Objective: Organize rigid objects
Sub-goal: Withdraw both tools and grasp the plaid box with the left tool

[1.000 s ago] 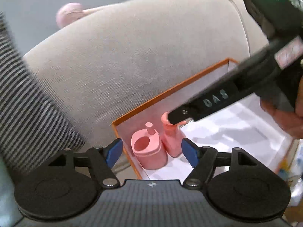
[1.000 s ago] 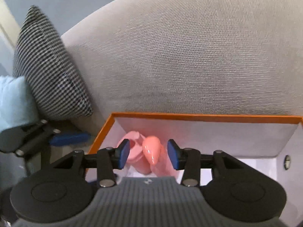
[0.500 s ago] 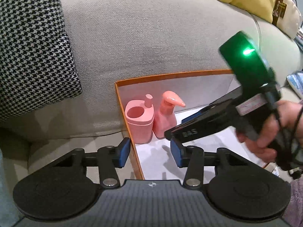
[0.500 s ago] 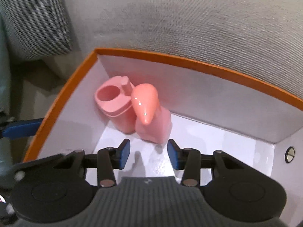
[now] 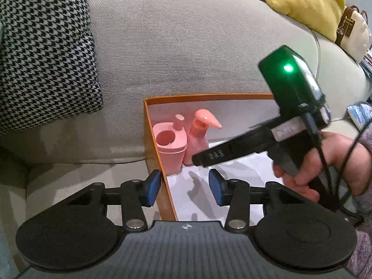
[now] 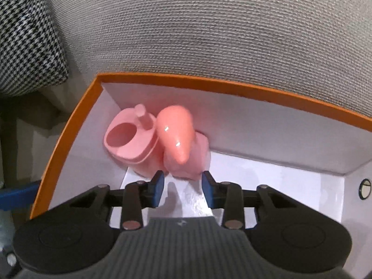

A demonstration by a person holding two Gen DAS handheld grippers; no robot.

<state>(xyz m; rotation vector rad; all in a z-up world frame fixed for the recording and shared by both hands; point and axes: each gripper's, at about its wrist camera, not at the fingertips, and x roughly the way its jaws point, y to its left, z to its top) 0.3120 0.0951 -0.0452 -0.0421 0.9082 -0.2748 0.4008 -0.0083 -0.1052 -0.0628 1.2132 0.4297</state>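
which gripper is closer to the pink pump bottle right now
Right. The right gripper sits inside the orange box, just short of the pink pump bottle, jaws open. The left gripper hangs back, straddling the box's left wall.

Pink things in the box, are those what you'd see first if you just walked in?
Yes. Two pink things stand out: a pump bottle and a pink holder with a round hole, side by side in the far left corner of the orange-edged box. The open right gripper sits just in front of the bottle. Behind the box are a grey sofa and a black-and-white checked cushion.
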